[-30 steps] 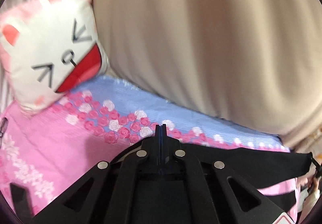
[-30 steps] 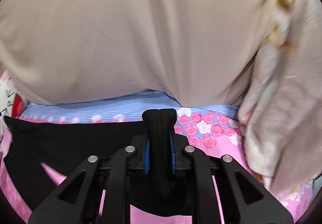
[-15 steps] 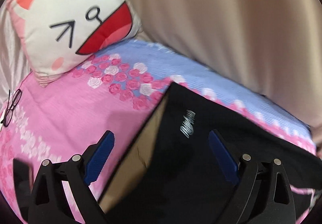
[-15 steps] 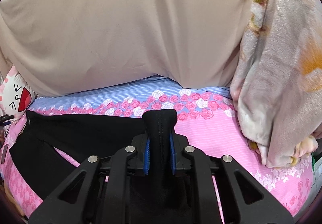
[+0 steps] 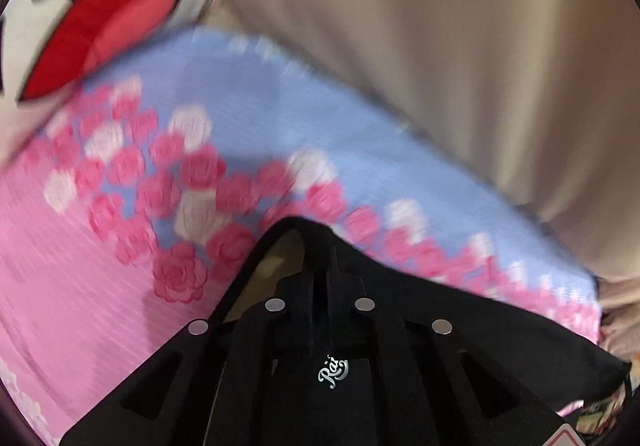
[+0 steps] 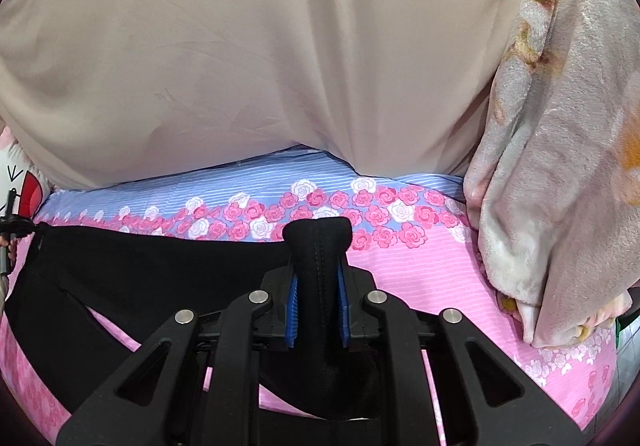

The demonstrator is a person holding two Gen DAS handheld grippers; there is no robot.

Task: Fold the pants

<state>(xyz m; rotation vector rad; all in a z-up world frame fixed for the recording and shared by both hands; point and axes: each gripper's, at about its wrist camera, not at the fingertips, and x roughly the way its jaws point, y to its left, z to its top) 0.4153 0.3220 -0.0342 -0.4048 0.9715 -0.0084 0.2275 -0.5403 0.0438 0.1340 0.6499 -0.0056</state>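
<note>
The pants [image 6: 132, 278] are gripped at both ends, pinched by the left gripper [image 5: 320, 266] and right gripper [image 6: 318, 278], near the bed's [image 6: 420, 278] far edge; folding is barely begun

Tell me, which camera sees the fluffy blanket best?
The right wrist view. The fluffy blanket hangs big and sharp down its right side, above the pink sheet. The left wrist view does not show it.

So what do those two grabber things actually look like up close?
Both are matte black plastic with angled linkage arms, triangular cut-outs and round silver pivot pins. The right gripper shows ribbed blue pads on its fingers. The left gripper has a red-edged warning sticker near its base.
</note>
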